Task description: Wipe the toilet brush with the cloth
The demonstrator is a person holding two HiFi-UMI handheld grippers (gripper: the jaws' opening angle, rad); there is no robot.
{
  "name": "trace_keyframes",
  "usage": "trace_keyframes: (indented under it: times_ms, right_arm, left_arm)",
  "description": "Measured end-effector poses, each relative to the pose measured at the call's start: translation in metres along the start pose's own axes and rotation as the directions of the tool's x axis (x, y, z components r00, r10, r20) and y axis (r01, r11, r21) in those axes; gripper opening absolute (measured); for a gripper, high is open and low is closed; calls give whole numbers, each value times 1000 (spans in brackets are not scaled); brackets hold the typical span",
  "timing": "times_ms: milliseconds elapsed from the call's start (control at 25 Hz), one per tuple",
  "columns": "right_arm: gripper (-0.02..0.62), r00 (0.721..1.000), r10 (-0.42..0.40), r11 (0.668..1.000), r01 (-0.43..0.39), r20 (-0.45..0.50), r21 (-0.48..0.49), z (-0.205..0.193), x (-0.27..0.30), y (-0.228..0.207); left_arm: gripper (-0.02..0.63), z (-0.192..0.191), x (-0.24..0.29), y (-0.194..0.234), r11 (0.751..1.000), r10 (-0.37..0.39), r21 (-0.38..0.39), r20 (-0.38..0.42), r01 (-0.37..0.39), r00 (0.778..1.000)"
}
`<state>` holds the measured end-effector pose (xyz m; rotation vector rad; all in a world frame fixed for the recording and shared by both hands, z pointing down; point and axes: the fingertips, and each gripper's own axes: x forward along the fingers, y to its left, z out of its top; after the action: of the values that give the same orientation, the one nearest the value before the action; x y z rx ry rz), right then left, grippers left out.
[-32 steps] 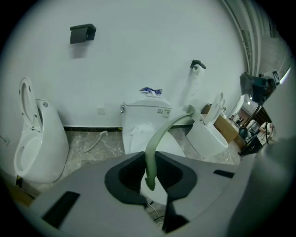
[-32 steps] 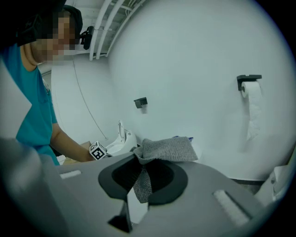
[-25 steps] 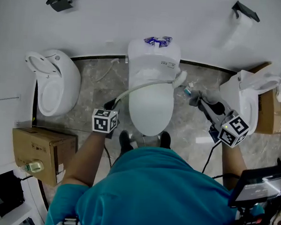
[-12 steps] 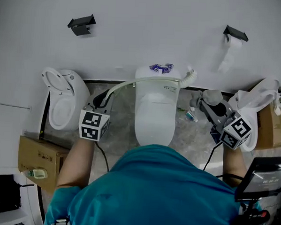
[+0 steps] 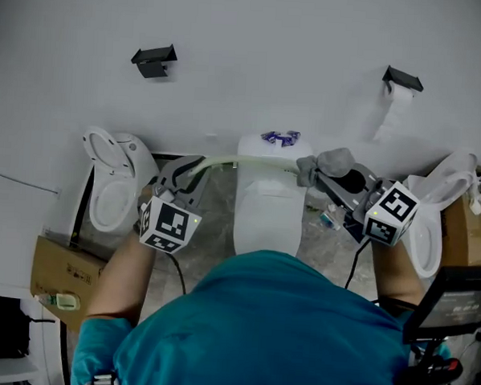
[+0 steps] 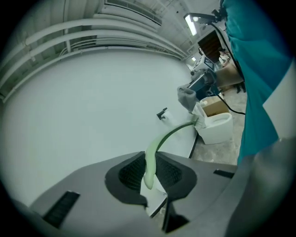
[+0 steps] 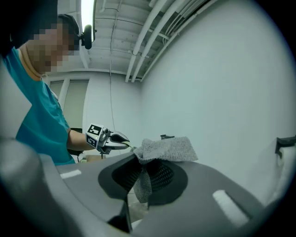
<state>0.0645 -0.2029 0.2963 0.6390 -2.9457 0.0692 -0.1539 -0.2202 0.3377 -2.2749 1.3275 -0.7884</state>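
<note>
**A:** How far along is the wiping looking?

**B:** It's looking like it's barely starting. The left gripper (image 6: 149, 169) is clamping its jaws on the end of the pale green handle (image 6: 150, 157) of the toilet brush (image 5: 250, 159). It is holding the brush roughly level in the air, over the tank end of the middle toilet (image 5: 267, 217) and close to the wall (image 5: 233, 34).

**A:** And the cloth (image 7: 169, 148)?

**B:** The right gripper (image 7: 145, 173) is pinching it between closed jaws, with a fold bunching above them and a tail hanging below. In the head view the cloth is sitting right at the brush's far end, covering the spot where the head should be.

**A:** So it's rubbing the brush?

**B:** I'm reading it as meeting the brush. I'm not managing to tell whether it's wrapping around the brush or only touching it.

**A:** What's remaining, then?

**B:** I'm judging nearly all of it. The handle is showing bare between the two grippers, so the strokes along it are lying ahead.
</note>
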Motion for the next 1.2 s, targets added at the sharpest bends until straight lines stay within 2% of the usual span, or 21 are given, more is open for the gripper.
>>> trace_keyframes:
  times_ms: [240, 320, 400, 560, 840, 1040, 1200]
  right_arm:
    - [37, 982, 177, 984, -177, -66, -1, 15, 72, 27]
    - [37, 975, 195, 978, -201, -106, -46, 21, 92, 34]
    - [37, 970, 193, 968, -213, -151, -133, 25, 107, 46]
    - [37, 961, 160, 932, -223, -226, -286, 21, 125, 70]
    - [37, 948, 19, 846, -185, -318, -500, -3, 153, 78]
    - [37, 940, -65, 794, -154, -334, -588, -7, 157, 75]
    - [37, 939, -102, 768, -136, -330, -625, -8, 159, 73]
  left_arm:
    - [61, 11, 6, -23, 994, -69, 86, 15, 68, 997]
    - [60, 16, 10, -29, 992, -86, 92, 16, 84, 996]
    - [60, 20, 12, -34, 992, -95, 83, 14, 93, 995]
    - [61, 20, 17, -39, 994, -107, 12, -13, 107, 994]
    - [61, 20, 21, -32, 988, -112, -107, -12, 110, 994]
    - [60, 23, 24, -30, 977, -111, -181, -2, 109, 994]
    - [61, 24, 27, -29, 966, -113, -231, 16, 114, 993]
